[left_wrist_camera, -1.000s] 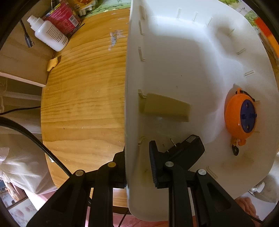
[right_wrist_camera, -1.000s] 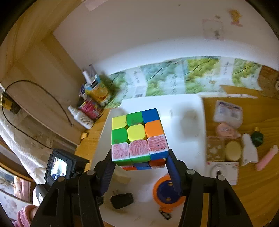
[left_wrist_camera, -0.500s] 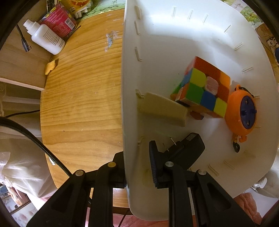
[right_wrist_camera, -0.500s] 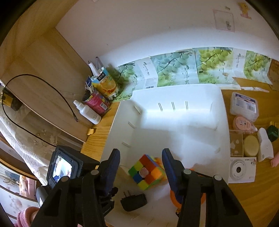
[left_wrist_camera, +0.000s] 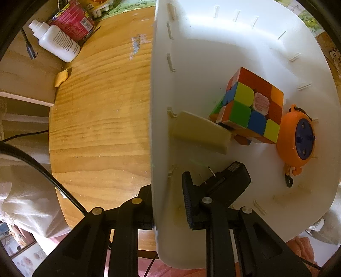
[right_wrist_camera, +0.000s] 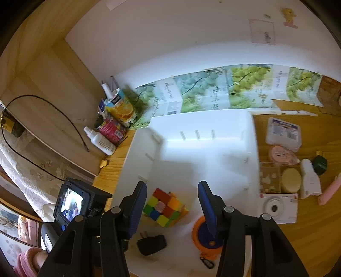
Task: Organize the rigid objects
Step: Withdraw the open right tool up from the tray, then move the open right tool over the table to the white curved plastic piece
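A wooden table (right_wrist_camera: 302, 238) carries a white bin (right_wrist_camera: 251, 149), a white bottle (left_wrist_camera: 56, 43), a red can (left_wrist_camera: 73, 20) and small boxes (right_wrist_camera: 283, 131).

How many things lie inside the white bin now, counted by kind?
Inside the white bin:
Puzzle cube: 1
Black plug adapter: 1
Orange round tape measure: 1
Beige block: 1
Total: 4

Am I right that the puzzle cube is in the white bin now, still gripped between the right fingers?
Not gripped. The puzzle cube does lie in the white bin, but the right gripper stands open above it, touching nothing, as the right wrist view shows.
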`<state>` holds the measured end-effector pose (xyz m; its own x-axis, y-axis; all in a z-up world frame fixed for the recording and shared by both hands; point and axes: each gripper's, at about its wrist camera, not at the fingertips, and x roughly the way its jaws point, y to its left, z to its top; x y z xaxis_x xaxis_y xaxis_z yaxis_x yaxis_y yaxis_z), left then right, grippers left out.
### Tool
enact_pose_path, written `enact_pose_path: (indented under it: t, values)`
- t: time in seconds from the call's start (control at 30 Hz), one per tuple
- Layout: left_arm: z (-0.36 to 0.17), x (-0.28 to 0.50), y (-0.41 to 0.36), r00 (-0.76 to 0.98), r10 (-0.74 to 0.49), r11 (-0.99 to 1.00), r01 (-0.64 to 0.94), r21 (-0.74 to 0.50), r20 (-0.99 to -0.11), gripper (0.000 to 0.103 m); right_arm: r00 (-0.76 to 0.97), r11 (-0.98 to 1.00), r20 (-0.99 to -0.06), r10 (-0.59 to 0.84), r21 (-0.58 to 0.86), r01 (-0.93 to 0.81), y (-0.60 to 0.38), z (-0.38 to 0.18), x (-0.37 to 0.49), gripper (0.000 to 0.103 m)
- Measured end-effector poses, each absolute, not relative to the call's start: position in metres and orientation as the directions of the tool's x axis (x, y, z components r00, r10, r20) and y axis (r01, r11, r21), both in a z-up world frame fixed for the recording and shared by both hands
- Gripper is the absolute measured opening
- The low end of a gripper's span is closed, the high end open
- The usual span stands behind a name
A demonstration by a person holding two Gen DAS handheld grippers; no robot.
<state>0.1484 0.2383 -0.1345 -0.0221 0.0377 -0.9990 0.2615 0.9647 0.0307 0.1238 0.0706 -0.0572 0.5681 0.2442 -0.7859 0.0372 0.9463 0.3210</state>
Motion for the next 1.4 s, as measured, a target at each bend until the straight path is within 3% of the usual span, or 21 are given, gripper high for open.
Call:
enact_pose_path:
  t: [0.7,0.83,1.13,1.4]
  values:
    - [-0.128,0.160,0.236,-0.007,0.116,0.977,0.180,0.113,-0.993,0.022,0.515,0.932,-0.847,0.128,0.280,0.230,-0.062,-0.060,0.096,0.051]
    - [-0.129,0.160,0.239,-0.006,0.125,0.980,0.159,0.122,-0.992,0.022,0.496,0.928,-0.862,0.107,0.265,0.261,-0.089,-0.065,0.093,0.056]
    - [-0.126,0.156,0.236,0.026,0.157,0.978,0.135,0.159,-0.987,0.022,0.478,0.891,-0.868,0.133,0.316,0.325,-0.140,-0.084,0.090,0.066]
    - [-0.125,0.160,0.233,0.017,0.170,0.978,0.118,0.171,-0.985,0.022,0.416,0.831,-0.882,0.220,0.393,0.393,-0.169,-0.118,0.095,0.067]
